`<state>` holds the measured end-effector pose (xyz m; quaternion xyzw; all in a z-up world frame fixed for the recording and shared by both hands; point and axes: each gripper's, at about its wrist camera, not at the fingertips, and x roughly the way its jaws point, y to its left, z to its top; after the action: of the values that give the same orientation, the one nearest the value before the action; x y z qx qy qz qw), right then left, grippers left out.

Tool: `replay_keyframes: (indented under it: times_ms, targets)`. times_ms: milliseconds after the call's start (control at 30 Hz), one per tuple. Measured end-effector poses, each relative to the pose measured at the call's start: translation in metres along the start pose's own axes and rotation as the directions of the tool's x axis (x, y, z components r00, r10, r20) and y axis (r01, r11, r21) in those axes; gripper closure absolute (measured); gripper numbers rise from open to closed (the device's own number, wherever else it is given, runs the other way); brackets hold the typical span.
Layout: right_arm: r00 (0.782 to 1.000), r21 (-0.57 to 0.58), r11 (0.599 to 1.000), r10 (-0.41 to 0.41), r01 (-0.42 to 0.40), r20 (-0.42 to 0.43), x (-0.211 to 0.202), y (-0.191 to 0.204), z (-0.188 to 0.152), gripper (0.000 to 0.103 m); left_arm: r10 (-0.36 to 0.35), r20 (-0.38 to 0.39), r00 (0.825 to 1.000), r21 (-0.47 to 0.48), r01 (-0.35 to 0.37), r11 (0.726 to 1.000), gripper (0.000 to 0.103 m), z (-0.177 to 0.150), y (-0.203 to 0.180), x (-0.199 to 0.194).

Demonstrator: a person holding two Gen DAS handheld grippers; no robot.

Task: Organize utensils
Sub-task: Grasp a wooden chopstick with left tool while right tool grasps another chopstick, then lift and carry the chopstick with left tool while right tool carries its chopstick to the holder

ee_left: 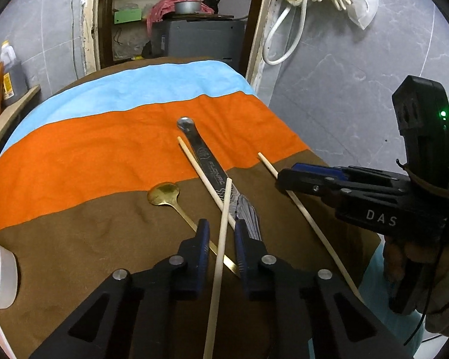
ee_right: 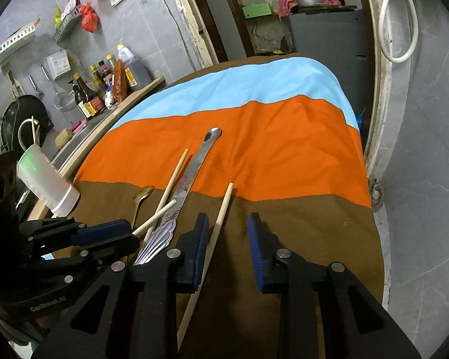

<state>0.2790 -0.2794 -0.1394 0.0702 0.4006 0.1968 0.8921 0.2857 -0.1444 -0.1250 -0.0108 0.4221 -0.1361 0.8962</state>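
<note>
Between the parted left tongs point(ee_left: 221, 236), a raised chopstick point(ee_left: 221, 239).

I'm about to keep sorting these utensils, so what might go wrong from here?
1. The chopstick between the left hand-held gripper fingers crosses another chopstick and the steel knife; lifting may drag them.
2. The right hand-held gripper is open, with the lone chopstick near one finger; closing might miss it.
</note>
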Motion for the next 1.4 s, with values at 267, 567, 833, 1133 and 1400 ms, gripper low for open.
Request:
replay_keyframes:
  times_ms: [267, 567, 833, 1133, 1400]
  targets:
    - [1.000, 0.000, 1.000, -0.005, 0.005, -0.017, 0.001, 0.002, 0.000, 0.079, -0.023, -0.065, 0.998, 0.017, 0.024, 1.000, 0.089, 0.014, -0.002, 0.014]
    - [0.995, -0.033, 0.999, -0.032, 0.030, -0.091, 0.008, 0.010, 0.008, 0.079, -0.058, -0.080, 0.995, -0.102, 0.050, 0.994, 0.098, 0.016, 0.017, 0.009]
    - [0.984, -0.002, 0.998, -0.069, 0.070, -0.164, 0.019, 0.012, 0.018, 0.080, -0.069, 0.047, 0.997, -0.278, 0.080, 0.957, 0.098, 0.003, 0.049, -0.031]
    - [0.977, 0.044, 0.992, -0.105, 0.115, -0.188, 0.018, 0.026, 0.024, 0.099, -0.064, 0.156, 0.986, -0.295, 0.108, 0.949, 0.098, 0.007, 0.069, -0.078]
    - [0.999, 0.116, 0.992, 0.039, -0.043, 0.033, -0.036, 0.072, 0.045, 0.099, -0.028, 0.276, 0.961, -0.314, 0.118, 0.942, 0.098, 0.018, 0.097, -0.139]
